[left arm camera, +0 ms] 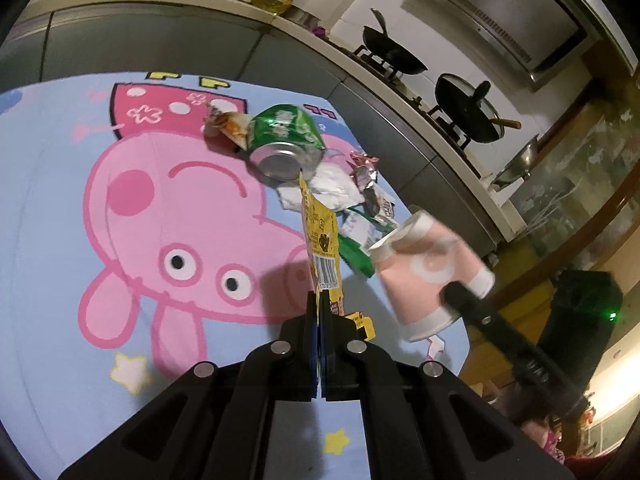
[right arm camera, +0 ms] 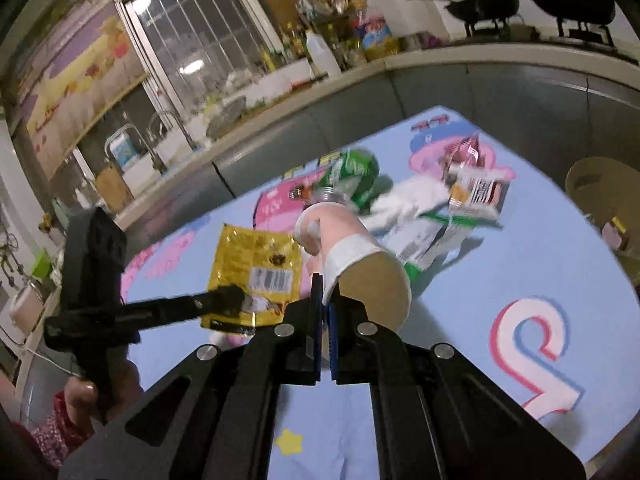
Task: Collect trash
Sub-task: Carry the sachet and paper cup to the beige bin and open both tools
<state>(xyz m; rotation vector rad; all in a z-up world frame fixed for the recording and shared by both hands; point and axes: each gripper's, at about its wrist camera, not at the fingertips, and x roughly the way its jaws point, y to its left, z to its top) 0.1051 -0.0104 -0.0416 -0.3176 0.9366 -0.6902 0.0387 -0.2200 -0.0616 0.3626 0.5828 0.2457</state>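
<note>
Big cartoon tablecloth still has the crushed green can and wrappers piled on it. Right gripper is clamped on the pink cup's rim, left gripper pinches the yellow packet. Keep both squeezed tight, carry level to the bin.

Yellow wrapper, centre of left wrist view: barcode with digits under it, roughly "17078…", rest too small to read; other print on it blurred. Same barcode mid-left in right wrist view, digits unreadable. Brown-white wrapper, upper right: barcode, no legible text. Blue cloth, lower right: big pink-white "2". Green can: label blurred
</note>
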